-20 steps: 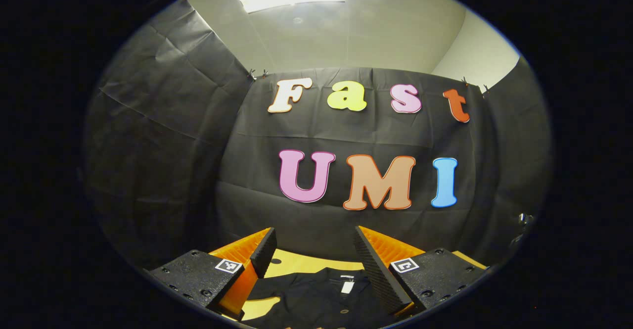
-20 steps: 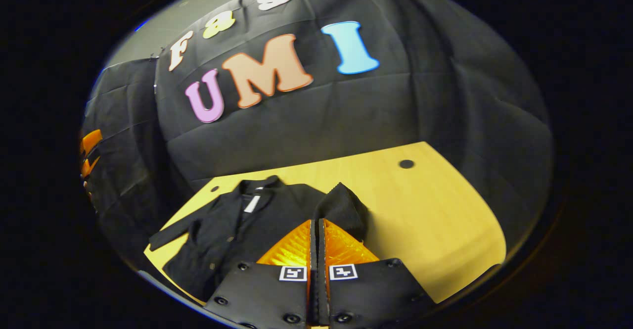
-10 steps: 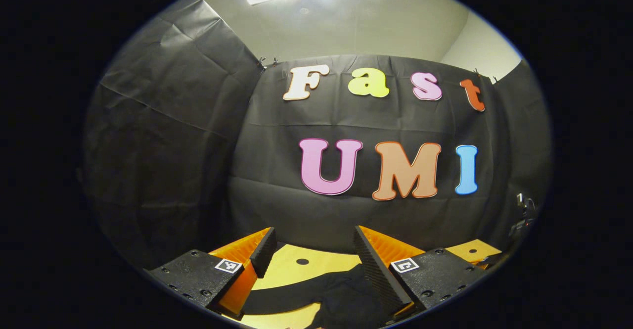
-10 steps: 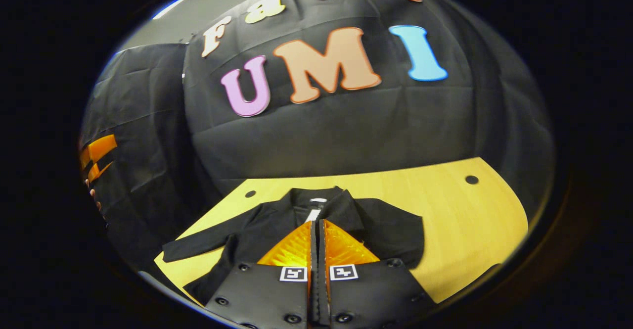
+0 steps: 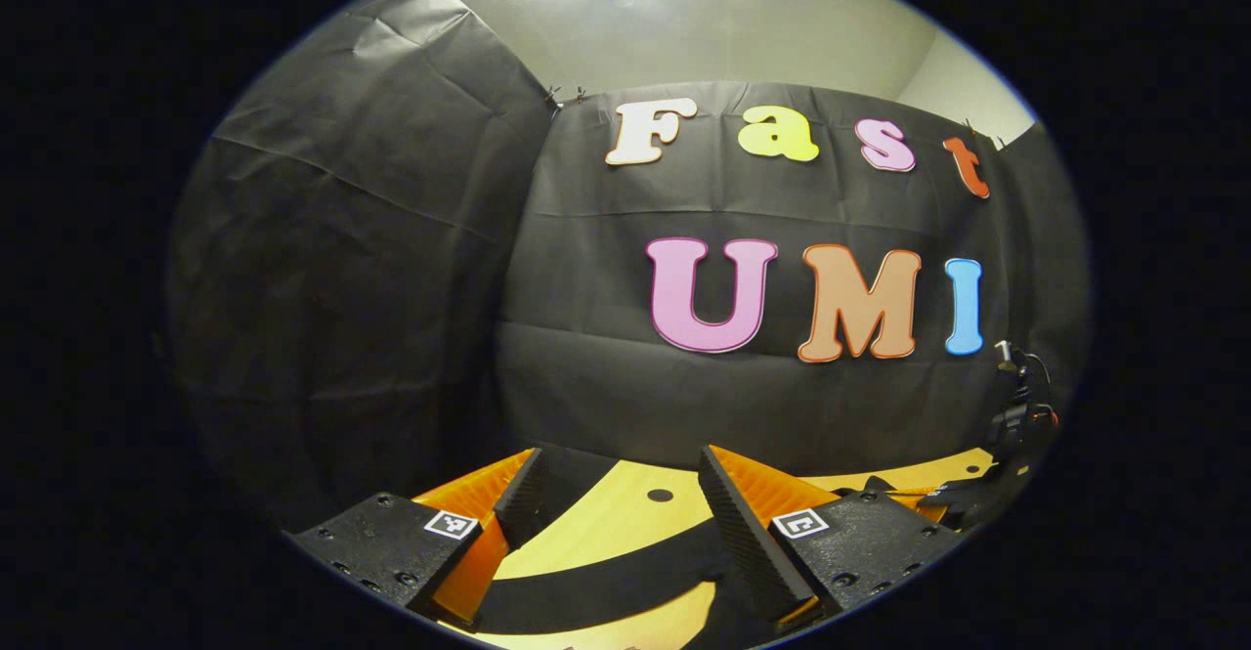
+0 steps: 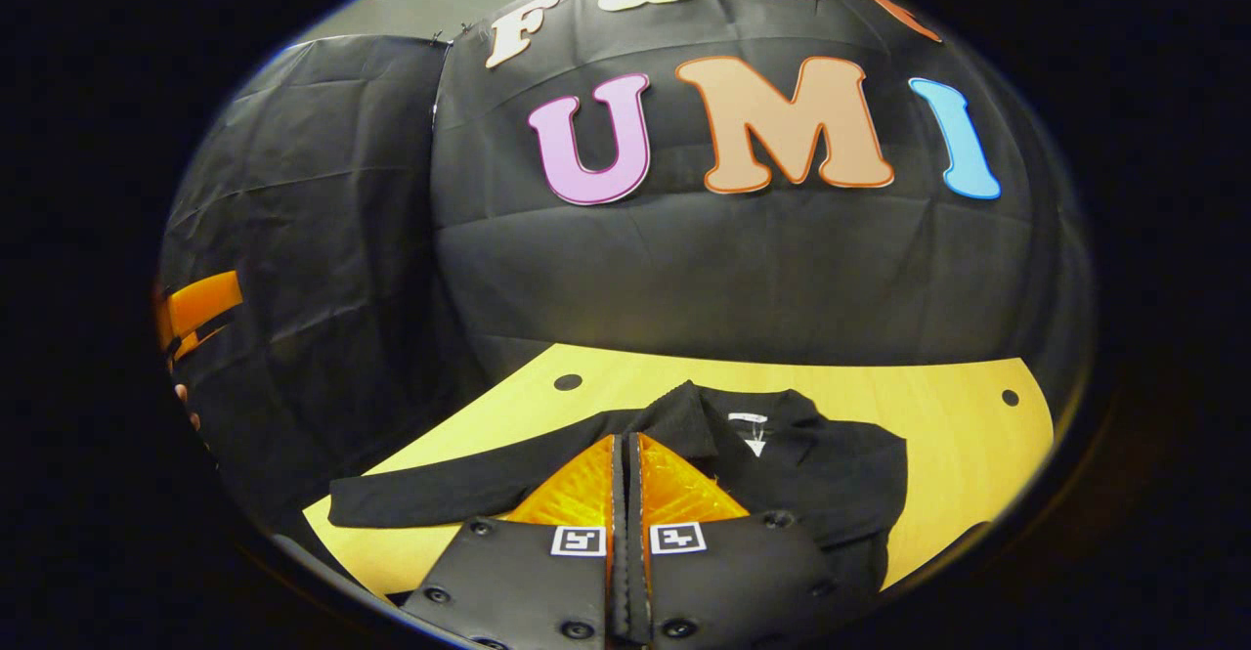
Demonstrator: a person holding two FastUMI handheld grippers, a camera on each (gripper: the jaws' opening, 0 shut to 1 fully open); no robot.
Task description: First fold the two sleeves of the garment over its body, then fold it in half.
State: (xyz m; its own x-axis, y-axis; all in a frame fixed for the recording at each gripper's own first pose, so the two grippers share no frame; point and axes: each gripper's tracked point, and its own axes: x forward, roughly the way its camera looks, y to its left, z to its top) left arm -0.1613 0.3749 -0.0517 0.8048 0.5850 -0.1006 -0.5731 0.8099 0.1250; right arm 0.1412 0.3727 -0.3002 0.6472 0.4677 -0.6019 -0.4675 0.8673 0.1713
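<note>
A black button-up garment (image 6: pixel 821 464) lies on the wooden table (image 6: pixel 958 435), collar and white label away from me. My right gripper (image 6: pixel 625 438) is shut just above its chest, and a raised ridge of the right sleeve's fabric (image 6: pixel 674 404) sits at its tips, apparently pinched. The right side of the garment lies doubled over the body. The left sleeve (image 6: pixel 440 494) stretches out flat to the left. My left gripper (image 5: pixel 619 455) is open above the table, and that same sleeve (image 5: pixel 606 582) runs across below its fingers without touching them. The left gripper (image 6: pixel 195 308) also appears at the far left edge.
Black cloth walls close the booth behind and on both sides. Small round holes (image 6: pixel 568 382) (image 6: pixel 1010 398) mark the table's far corners. Bare wood lies to the right of the garment. A dark gripper body (image 5: pixel 1016 415) shows at the right edge of the left gripper view.
My right gripper has carried the right sleeve leftward over the garment's body. The left gripper has swung left, from over the collar to above the outstretched left sleeve, staying open.
</note>
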